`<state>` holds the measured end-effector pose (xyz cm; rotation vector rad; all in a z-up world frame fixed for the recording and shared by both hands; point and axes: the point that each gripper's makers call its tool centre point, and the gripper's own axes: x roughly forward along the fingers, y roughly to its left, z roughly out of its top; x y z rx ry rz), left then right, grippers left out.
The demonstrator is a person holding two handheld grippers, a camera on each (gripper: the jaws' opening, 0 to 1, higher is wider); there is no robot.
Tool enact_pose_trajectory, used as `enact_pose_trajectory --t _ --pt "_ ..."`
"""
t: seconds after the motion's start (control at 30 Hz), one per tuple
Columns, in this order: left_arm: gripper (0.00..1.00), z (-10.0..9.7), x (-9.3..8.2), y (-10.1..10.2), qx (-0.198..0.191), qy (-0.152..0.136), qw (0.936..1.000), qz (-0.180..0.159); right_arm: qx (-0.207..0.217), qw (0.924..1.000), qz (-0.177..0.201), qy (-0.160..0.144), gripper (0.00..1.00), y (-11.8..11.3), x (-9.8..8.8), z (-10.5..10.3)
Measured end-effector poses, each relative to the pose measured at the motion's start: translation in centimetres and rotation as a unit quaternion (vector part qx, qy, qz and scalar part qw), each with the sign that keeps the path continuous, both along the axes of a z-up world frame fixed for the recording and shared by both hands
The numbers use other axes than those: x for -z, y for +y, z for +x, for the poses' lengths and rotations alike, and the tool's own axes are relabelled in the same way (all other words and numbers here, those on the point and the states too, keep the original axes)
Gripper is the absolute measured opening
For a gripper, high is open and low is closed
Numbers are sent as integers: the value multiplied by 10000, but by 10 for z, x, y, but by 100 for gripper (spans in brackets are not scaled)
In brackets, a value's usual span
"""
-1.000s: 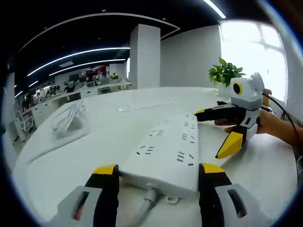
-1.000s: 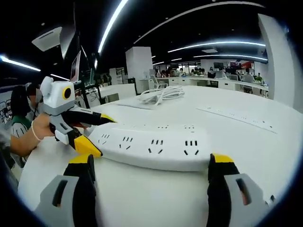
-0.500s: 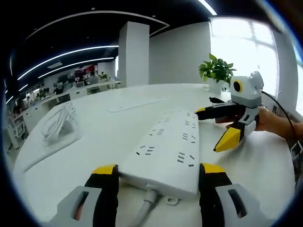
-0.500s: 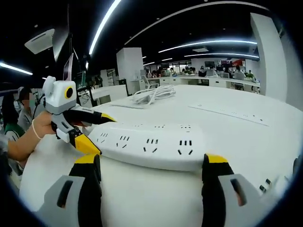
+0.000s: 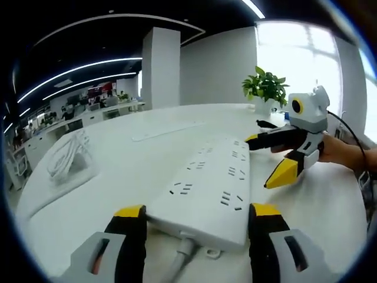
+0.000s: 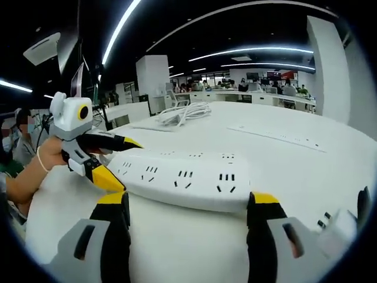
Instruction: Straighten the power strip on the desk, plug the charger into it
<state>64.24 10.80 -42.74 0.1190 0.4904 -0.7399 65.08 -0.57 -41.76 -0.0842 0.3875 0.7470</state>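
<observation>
A white power strip (image 5: 206, 186) lies on the white desk (image 5: 118, 177), its cord leaving the near end. My left gripper (image 5: 198, 217) is open, its jaws standing either side of that cord end. A person's hand holds my right gripper (image 5: 272, 157) at the strip's far right corner, jaws spread. In the right gripper view the power strip (image 6: 182, 177) lies crosswise, with my right gripper (image 6: 191, 203) open along its near long side. The left gripper (image 6: 109, 159) straddles the strip's left end there. A coiled white cable (image 5: 65, 159) lies further off.
A thin flat white bar (image 5: 168, 128) lies on the desk beyond the strip. A potted plant (image 5: 265, 88) stands at the far edge by the window. A white object with dark dots (image 6: 336, 227) sits at the right gripper view's lower right. An open office lies behind.
The right gripper's jaws have drawn slightly closer together around the strip's side. Both views shifted a little; the strip itself has hardly moved.
</observation>
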Motion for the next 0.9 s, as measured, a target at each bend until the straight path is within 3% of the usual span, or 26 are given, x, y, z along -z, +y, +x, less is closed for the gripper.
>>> enact_pose_trajectory --t 0.37,0.9 --pt "72 3 0 -6 401 53 9992 31 276 9995 176 38 76 -8 -2 -13" --pt "73 5 1 -14 941 136 9954 114 533 9983 230 67 77 -15 -4 -23"
